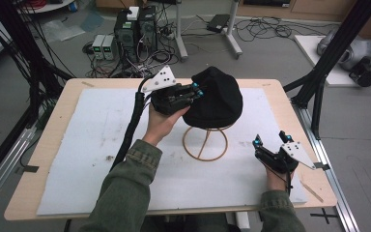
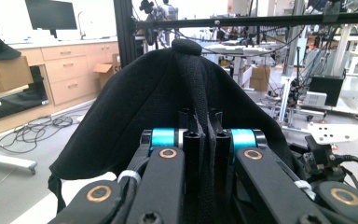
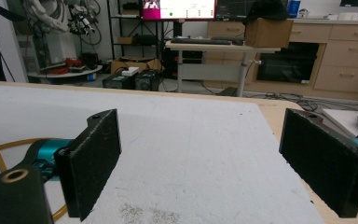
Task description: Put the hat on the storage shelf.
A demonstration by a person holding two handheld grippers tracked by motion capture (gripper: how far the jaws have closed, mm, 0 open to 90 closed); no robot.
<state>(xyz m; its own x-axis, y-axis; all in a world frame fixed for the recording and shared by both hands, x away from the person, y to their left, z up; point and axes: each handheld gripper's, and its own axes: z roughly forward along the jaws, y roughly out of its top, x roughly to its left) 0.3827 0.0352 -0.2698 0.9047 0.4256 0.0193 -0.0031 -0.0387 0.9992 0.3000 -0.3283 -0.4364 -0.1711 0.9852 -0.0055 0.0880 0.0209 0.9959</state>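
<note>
Your right gripper nearest you, jaws wide apart over the white mat, your left gripper clamped on the one black hat, perched atop one wire stand mid-table.

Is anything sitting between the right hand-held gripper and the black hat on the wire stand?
Nothing visible does. The right hand-held gripper rests open at the white mat's right side, with bare mat between it and the black fabric hat on the tan wire stand. The left hand-held gripper already pinches the hat's far side.
</note>
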